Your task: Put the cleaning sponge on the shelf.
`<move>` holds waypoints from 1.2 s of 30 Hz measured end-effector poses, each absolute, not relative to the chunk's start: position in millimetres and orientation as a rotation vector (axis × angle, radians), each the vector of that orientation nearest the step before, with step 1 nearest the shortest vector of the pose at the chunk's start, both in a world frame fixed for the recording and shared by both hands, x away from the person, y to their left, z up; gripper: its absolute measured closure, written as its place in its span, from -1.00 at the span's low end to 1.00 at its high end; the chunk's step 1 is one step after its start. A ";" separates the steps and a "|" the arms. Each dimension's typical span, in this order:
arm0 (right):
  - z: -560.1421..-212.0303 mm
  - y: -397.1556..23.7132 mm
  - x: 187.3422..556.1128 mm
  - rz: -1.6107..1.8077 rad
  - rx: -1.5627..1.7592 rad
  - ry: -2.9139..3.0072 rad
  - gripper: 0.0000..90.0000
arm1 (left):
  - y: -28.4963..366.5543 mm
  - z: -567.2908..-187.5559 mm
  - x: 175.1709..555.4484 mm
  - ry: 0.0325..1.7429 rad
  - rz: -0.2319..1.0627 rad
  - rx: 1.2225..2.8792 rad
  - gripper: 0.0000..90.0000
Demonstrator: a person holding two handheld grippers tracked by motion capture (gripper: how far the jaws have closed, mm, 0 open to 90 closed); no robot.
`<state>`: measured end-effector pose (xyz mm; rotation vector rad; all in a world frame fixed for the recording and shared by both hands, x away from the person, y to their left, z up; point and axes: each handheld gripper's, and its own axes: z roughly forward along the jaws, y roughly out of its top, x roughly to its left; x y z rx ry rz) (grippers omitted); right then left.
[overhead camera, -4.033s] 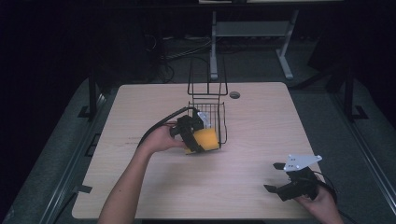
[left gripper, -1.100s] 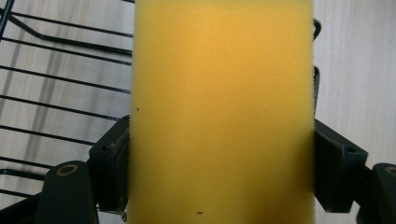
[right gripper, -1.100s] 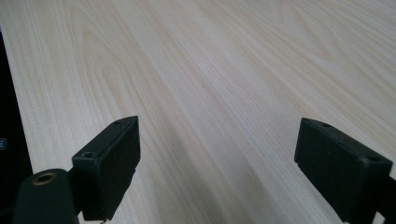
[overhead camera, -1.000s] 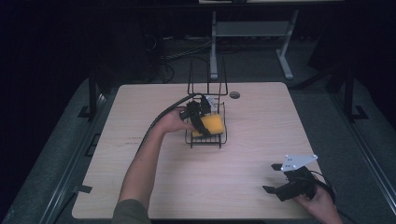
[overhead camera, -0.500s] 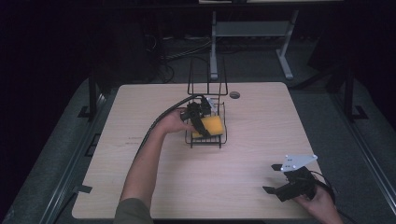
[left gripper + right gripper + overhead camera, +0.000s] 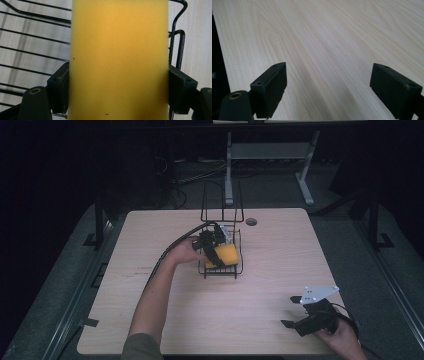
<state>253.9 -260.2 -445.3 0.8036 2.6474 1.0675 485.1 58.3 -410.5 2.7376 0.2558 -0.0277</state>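
Note:
A yellow sponge [image 6: 226, 254] [image 6: 118, 60] is clamped between the jaws of my left gripper [image 6: 216, 251] [image 6: 118, 87], which is shut on it. The sponge hangs over the floor of a black wire basket [image 6: 237, 268] [image 6: 32, 37] standing mid-table; whether it touches the wires I cannot tell. My right gripper [image 6: 295, 315] [image 6: 337, 87] rests near the table's front right corner, open, with bare wood between its jaws.
The basket has a tall wire handle [image 6: 222, 202] at its far side. A round grommet hole [image 6: 251, 221] lies in the tabletop [image 6: 280, 270] behind the basket. The left gripper's cable [image 6: 165, 255] trails along the forearm. A metal stand [image 6: 270, 150] is beyond the table.
Four seconds ago the left gripper held the sponge just in front of the basket; it has since moved forward over the basket. In the last second little has shifted. The right gripper stays still.

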 end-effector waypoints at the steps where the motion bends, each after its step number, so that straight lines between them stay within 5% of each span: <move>1: -445.4 -260.1 253.9 1.067 0.803 2.647 -0.69 | 59.1 -410.9 484.9 0.259 -0.025 2.732 -0.53; 36: -446.9 -257.5 254.4 1.053 0.795 2.670 -0.69 | 65.9 -386.3 471.7 0.195 0.095 2.680 -0.57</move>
